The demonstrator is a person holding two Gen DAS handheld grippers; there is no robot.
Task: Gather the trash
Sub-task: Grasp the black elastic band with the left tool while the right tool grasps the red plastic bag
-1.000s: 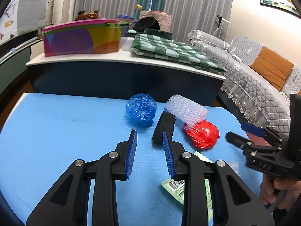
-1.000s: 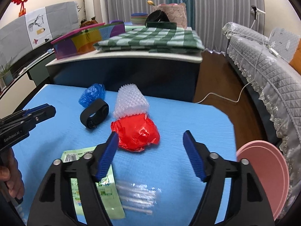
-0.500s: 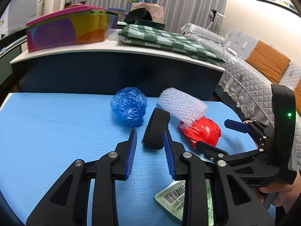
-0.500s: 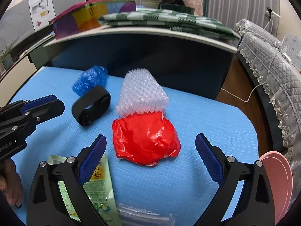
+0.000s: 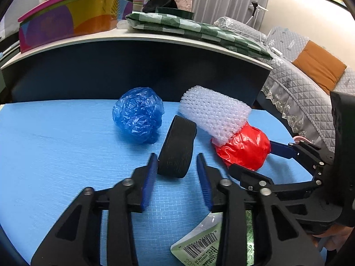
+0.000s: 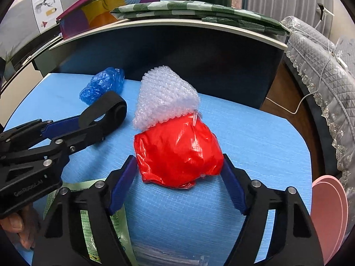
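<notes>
**Two grippers closing on trash, blue counter**

Crumpled red plastic bag (image 6: 177,155): one, glossy, central. Behind it, touching: one white bubble-wrap roll (image 6: 165,97). Left: one black elastic band loop (image 5: 177,148), one blue plastic wad (image 5: 137,114). Right gripper (image 6: 178,180) closing, pads flanking the bag. Left gripper (image 5: 175,177) closing around the loop, grasp unconfirmed.

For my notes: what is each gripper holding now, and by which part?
Nothing yet. Right gripper closes around red bag; left gripper closes at black band's near end.

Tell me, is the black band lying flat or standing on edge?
On edge. The black band stands as an upright loop on the blue mat; the right wrist view shows its opening facing sideways.
</notes>
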